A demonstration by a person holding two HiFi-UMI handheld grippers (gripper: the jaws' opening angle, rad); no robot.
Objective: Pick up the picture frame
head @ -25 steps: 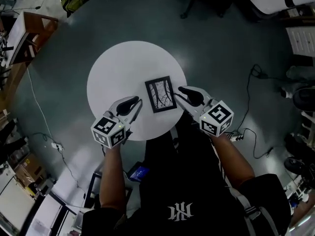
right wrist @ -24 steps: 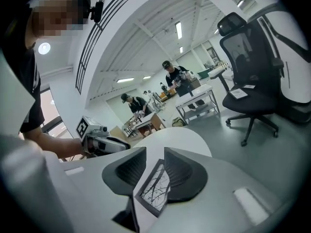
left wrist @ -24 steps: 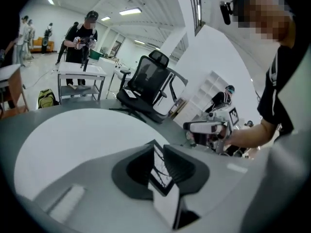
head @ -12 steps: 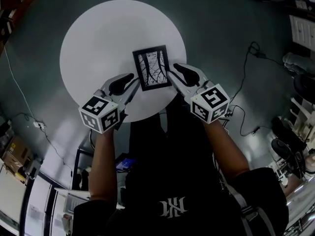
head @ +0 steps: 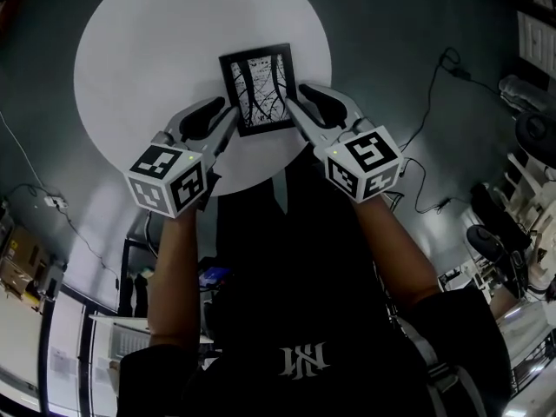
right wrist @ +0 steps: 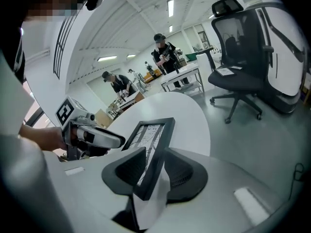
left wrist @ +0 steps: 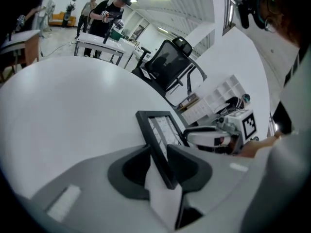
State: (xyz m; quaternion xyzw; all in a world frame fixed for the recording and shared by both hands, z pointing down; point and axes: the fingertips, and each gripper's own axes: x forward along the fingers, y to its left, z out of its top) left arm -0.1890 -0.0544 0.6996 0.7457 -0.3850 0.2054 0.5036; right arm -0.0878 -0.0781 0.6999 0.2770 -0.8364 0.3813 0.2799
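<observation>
Seen from above, a round white tabletop (head: 130, 50) fills the upper left of the scene, over a dark grey floor (head: 400, 33).

At left, a bare forearm (head: 174, 268) leads up to the left claw (head: 230, 118), which carries a cube with black-and-white square markers (head: 165, 179). Its jaws have just been opening and stand wide apart, straddling the left edge of the picture frame (head: 258, 89) without pressing on it.

In the middle, the picture frame lies flat on the tabletop, close to the near rim. It is a black rectangle around a pale print with dark branching lines.

At right, the right claw (head: 294, 102), with its own marker cube (head: 363, 163), reaches in from the opposite side. Its jaws have also just been opening and are spread wide, with the frame's right edge between them, not clamped.

Further right, a black cable (head: 432, 137) trails across the floor.

Below, the person's black shirt (head: 295, 302) fills the lower centre.
</observation>
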